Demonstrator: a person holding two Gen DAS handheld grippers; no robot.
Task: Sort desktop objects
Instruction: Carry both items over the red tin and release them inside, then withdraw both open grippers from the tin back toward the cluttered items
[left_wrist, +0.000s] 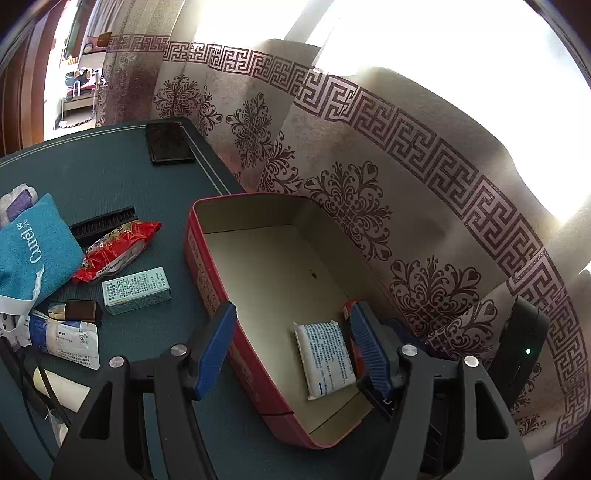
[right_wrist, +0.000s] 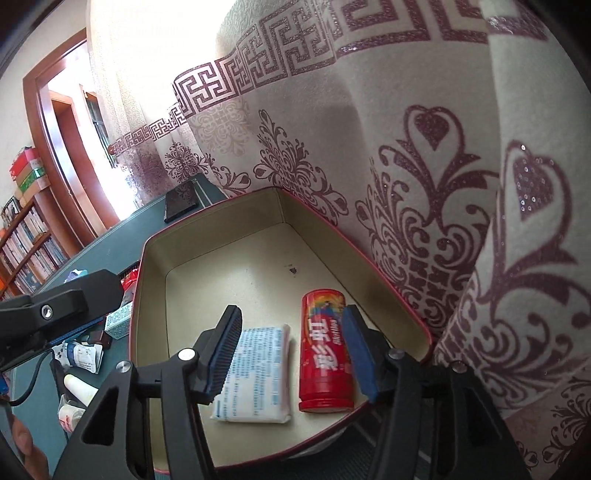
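On the left of the dark green surface (left_wrist: 110, 177) lies the unsorted clutter: a blue cloth pouch (left_wrist: 31, 247), a black comb (left_wrist: 103, 224) behind a red snack packet (left_wrist: 116, 249), a pale green printed carton (left_wrist: 136, 291), a small brown-and-gold item (left_wrist: 79, 310) that may be a lipstick, though the view is too distorted to be sure, and a white-and-blue sachet (left_wrist: 68, 339). A dark phone (left_wrist: 168, 144) rests near the far edge. To the right stands the red box (left_wrist: 207, 273) with a cream interior, set just beside the patterned curtain (left_wrist: 369, 177). The left tool (left_wrist: 291, 354) hangs over the box's near left wall with its jaws apart and nothing between the pads. Inside, at the near end, a white tissue pack (right_wrist: 258, 373) lies flat, and just right of it a red cylindrical tube (right_wrist: 325, 350) lies on its side. The right tool (right_wrist: 295, 350) hovers above both, jaws apart and gripping neither.
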